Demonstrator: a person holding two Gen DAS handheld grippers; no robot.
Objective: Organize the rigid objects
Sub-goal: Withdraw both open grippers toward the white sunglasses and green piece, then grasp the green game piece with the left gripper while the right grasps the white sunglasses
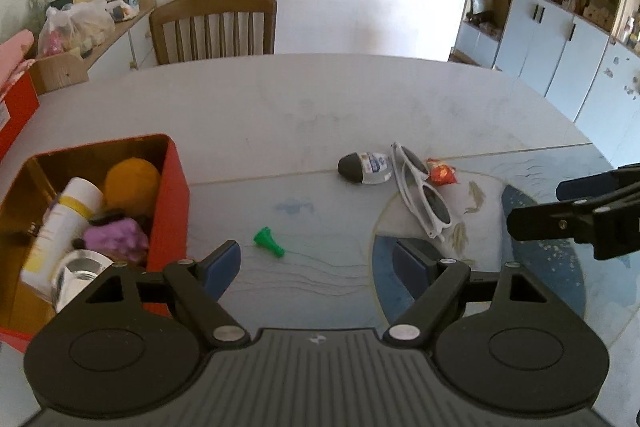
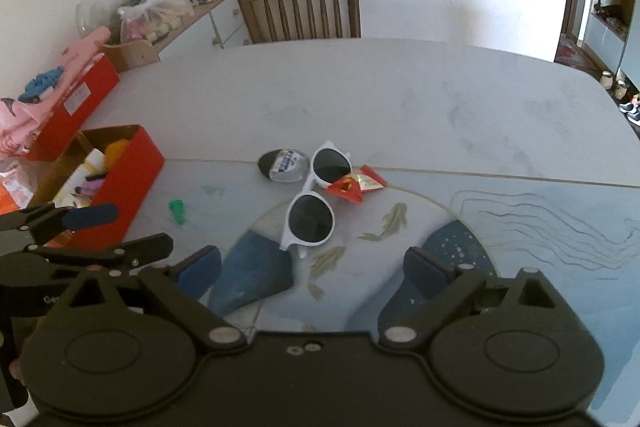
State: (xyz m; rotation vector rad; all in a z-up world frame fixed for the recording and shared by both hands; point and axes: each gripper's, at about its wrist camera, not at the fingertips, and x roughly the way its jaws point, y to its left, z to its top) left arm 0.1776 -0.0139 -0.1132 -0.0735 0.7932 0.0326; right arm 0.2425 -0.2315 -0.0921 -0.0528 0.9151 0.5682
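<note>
Both claws hang wide and empty over the desk. The left claw has bare desk between its blue pads, with the small green plastic cone lying on its side just ahead of them. The right claw sits just short of the white sunglasses.

The sunglasses lie with a red snack wrapper touching one lens rim and a small black-capped bottle on its side just beside the other. The open red box, already holding a white tube, a yellow ball and a purple lump, stands at the left.

The step looks like a reach for loose items. For the sunglasses, closing across the bridge or one lens frame seems safest, coming straight down so the wrapper and bottle are not nudged. The cone is small and may roll; the pads should straddle its narrow body.
</note>
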